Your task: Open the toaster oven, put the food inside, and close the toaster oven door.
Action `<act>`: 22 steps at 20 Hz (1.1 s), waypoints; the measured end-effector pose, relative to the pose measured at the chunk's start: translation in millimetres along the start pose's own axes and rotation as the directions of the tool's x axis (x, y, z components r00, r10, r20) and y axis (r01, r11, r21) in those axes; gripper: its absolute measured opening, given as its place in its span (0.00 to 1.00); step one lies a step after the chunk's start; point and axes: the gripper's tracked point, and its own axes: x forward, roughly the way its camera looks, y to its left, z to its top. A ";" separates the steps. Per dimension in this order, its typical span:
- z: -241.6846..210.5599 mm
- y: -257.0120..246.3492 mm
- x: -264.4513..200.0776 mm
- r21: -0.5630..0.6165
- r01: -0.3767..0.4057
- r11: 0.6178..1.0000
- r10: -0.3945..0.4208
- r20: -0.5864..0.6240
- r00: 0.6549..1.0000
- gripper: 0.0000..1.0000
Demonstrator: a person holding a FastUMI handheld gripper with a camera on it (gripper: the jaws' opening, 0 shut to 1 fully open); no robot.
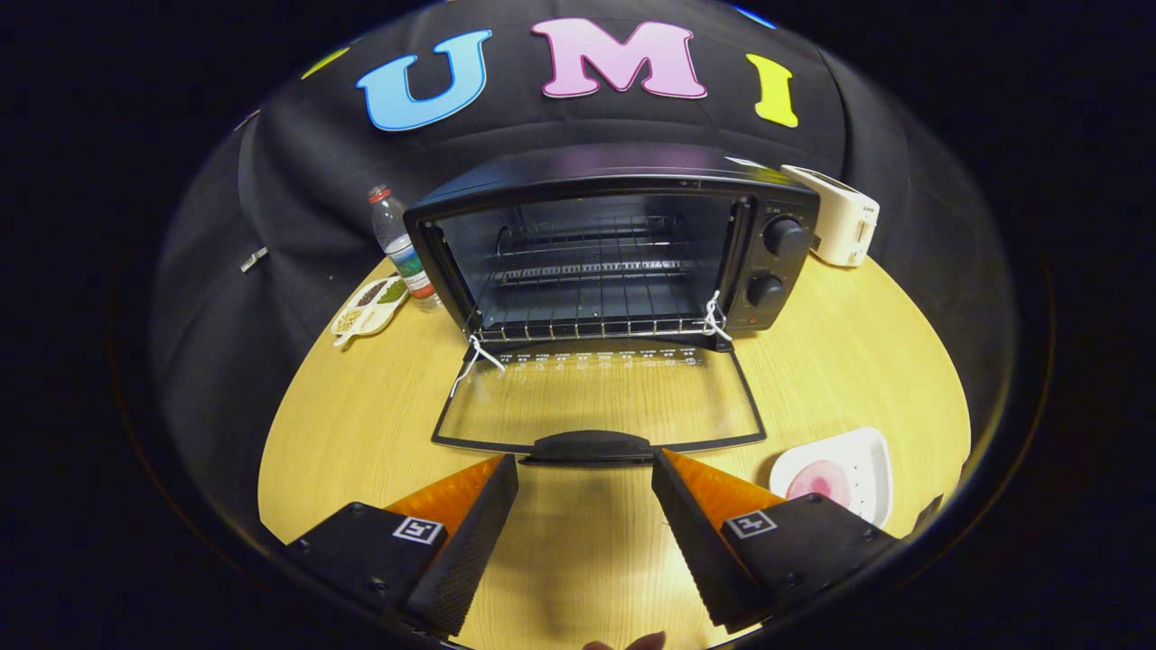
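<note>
Two fingers: the gripper (585, 469) was spread wide, holding nothing, just short of the door handle (591, 445).
Door (596, 402): lay fully down.
Food (820, 480): sat on the white plate (871, 451) beside the fingers; best approached square, closing gently.

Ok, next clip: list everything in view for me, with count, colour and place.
toaster oven: one, black, at the back of the table, door down and flat
oven door handle: one, black, just ahead of the jaws
wire rack: one, metal, inside the oven
white ties: two, at the door's hinge corners
water bottle: one, clear with red cap, left of the oven
divided dish: one, white, holds grains, in front of the bottle
toaster: one, white, right of the oven
plate: one, white, holds something pink, by the right finger
table: one, light wood
gripper: one, jaws open, holding nothing, short of the handle
</note>
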 end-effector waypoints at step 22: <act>-50.3 -284.7 -39.1 0.068 0.071 0.995 -0.021 -0.555 0.832 0.95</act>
